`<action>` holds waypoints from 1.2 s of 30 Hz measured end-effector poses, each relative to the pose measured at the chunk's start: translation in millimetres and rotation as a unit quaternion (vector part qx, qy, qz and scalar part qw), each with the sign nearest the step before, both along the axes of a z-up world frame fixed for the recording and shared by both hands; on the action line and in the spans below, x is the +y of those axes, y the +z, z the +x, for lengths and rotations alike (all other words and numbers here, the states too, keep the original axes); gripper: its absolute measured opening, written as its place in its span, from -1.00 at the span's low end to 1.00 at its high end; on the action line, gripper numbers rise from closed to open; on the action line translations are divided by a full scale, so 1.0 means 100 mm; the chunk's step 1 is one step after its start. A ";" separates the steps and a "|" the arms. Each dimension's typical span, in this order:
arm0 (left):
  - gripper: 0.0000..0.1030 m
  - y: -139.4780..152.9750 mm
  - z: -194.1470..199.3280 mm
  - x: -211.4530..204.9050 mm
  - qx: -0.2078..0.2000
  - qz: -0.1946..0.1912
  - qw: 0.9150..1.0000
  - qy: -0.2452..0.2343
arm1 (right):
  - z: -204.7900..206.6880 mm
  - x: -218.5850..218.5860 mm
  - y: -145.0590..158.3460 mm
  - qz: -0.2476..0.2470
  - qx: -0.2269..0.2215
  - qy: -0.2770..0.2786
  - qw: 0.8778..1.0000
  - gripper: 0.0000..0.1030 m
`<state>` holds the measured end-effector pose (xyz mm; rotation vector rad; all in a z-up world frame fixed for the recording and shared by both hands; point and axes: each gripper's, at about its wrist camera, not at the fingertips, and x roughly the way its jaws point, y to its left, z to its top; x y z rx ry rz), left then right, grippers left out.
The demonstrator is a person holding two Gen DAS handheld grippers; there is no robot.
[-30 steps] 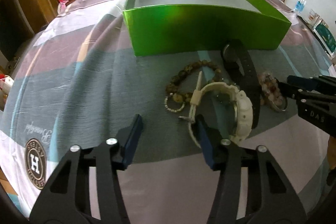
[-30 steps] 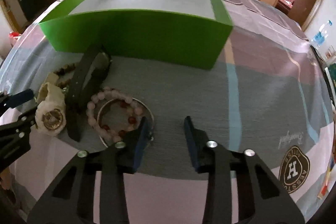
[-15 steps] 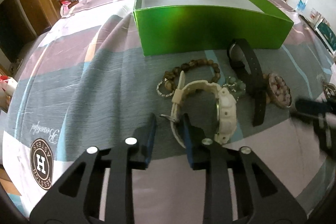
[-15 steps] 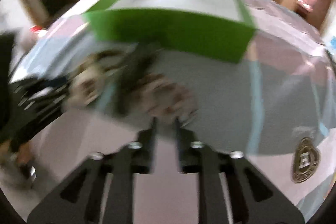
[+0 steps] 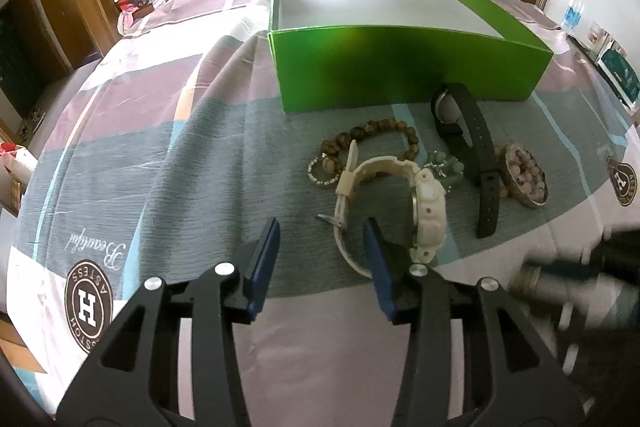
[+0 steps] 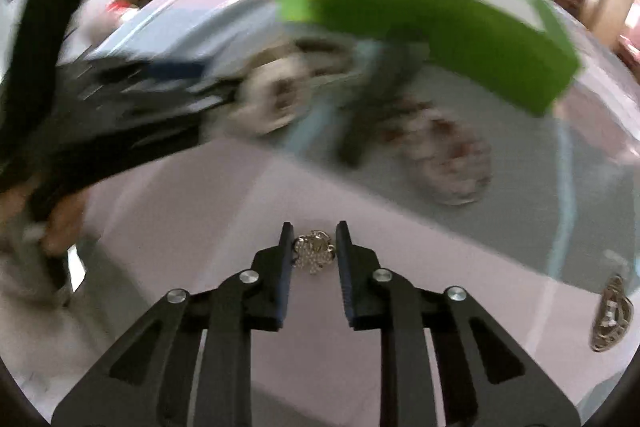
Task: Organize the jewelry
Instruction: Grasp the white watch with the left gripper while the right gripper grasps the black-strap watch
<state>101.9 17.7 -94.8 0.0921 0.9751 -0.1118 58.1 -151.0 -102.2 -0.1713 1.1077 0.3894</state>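
The patchwork tablecloth [image 5: 160,155] fills both views, and on it the open green box [image 5: 400,67] stands with nothing visible inside, so by my reading the sorting has barely begun. Just in front of the box lies the jewelry cluster: a black watch [image 5: 472,143] nearest the box wall, a white watch [image 5: 424,203] on its side, a brown wooden bead bracelet [image 5: 372,131] behind it, a pink bead bracelet resting in a metal bangle [image 5: 524,175] to the right, a pale green bead piece [image 5: 448,165] between the watches, and a small beaded ring [image 5: 320,173] at the left.

Compared with a second ago, the left gripper [image 5: 324,251] has narrowed and is now spreading again; its right finger sits just against the white watch's strap, with nothing pinched between the pads.

The bigger change is on the right. A second ago the right gripper [image 6: 314,247] hung over the pink bracelet; now it has swung to the pale part of the cloth (the view is smeared with motion), and its jaws are closing around a small silver filigree ornament [image 6: 314,251], pads touching or nearly touching its sides. That suggests the first piece is being secured for the box.
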 end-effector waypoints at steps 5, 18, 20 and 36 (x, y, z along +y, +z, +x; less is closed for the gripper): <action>0.11 0.04 -0.02 -0.04 -0.005 -0.004 1.000 -0.012 | 0.34 -0.48 0.07 -0.003 -0.033 -0.098 0.995 -0.59; 0.14 0.05 0.03 -0.02 -0.005 -0.001 1.000 -0.005 | 0.48 -0.38 0.20 0.034 -0.037 -0.105 0.993 0.18; 0.18 0.04 0.02 -0.04 -0.004 -0.002 1.000 -0.010 | 0.58 -0.18 0.25 0.029 -0.041 -0.086 0.995 0.19; 0.43 0.06 -0.09 -0.09 -0.001 -0.057 0.996 -0.063 | 0.96 0.09 0.01 -0.004 -0.049 -0.087 0.995 -0.67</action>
